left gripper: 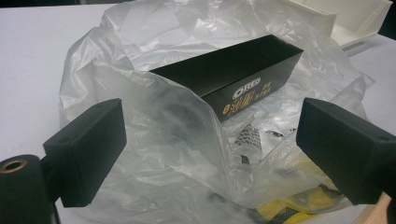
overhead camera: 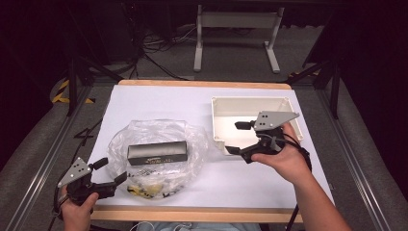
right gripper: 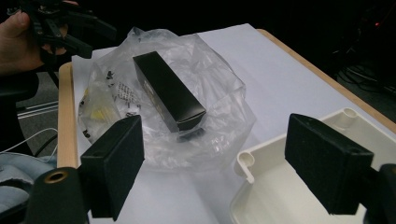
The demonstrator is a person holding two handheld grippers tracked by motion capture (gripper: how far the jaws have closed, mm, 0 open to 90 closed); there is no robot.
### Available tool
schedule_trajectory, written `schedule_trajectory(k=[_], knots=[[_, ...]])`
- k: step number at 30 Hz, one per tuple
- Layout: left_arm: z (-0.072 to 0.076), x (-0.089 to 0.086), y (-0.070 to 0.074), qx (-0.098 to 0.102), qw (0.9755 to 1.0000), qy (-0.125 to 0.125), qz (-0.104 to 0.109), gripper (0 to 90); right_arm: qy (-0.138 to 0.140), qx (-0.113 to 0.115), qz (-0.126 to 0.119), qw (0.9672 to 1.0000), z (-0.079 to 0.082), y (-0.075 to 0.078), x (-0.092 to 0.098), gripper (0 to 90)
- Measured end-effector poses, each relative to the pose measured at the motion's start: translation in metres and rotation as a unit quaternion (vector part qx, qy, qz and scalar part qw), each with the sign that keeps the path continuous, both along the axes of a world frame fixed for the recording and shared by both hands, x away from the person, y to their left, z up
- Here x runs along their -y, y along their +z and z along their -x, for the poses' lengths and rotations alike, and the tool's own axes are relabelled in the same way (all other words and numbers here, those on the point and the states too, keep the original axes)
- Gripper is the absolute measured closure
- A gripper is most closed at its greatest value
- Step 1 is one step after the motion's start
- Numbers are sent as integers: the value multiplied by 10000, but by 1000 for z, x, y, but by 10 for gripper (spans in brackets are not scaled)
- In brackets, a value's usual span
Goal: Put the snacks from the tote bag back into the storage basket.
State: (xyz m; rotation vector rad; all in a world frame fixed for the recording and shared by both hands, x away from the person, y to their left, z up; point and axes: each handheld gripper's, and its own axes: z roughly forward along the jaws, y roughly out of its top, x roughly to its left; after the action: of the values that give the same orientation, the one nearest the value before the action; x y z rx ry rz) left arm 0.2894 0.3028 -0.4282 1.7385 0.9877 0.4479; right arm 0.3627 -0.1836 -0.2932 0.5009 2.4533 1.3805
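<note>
On white table [overhead camera: 159,103], mid-left: clear bag [overhead camera: 156,154] with black box [overhead camera: 157,152] lying on top, small packets under the plastic. White tray [overhead camera: 226,103] just right of bag. Left gripper [overhead camera: 109,171] at bag's near-left edge, jaws wide, holding nothing. Right gripper [overhead camera: 239,138] over tray's left side, jaws wide, empty
</note>
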Motion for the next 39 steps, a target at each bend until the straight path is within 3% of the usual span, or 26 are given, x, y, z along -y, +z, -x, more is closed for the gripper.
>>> schedule_trajectory(k=[10, 12, 15, 19, 20, 28, 33, 36, 39], knots=[[0, 0, 0, -12, 10000, -3, 11, 93, 63, -259, -44, 9996, -19, 1, -32, 132], [0, 0, 0, -10, 10000, -5, 9, 93, -11, -260, -90, 9996, -21, -2, -41, 92], [-1, -1, 0, -12, 10000, -7, 11, 93, -72, -90, -38, 9999, -24, -6, -53, 93], [-1, -1, 0, -7, 10000, -8, 7, 93, 64, -176, -81, 9998, -27, -6, -64, 124], [-1, -1, 0, -8, 10000, -11, 8, 93, 203, -152, -16, 9997, -30, -6, -72, 156], [-1, -1, 0, -8, 10000, -48, 28, 93, 301, -52, 210, 9993, -39, -10, -97, 200], [-1, -1, 0, -12, 10000, -84, 27, 93, 295, -173, 353, 9988, -45, -18, -109, 223], [-1, -1, 0, -8, 10000, -82, 35, 93, 429, -172, 435, 9980, -52, -30, -123, 242], [-1, -1, 0, -5, 10000, -82, 38, 93, 497, -327, 543, 9967, -55, -38, -133, 241]])
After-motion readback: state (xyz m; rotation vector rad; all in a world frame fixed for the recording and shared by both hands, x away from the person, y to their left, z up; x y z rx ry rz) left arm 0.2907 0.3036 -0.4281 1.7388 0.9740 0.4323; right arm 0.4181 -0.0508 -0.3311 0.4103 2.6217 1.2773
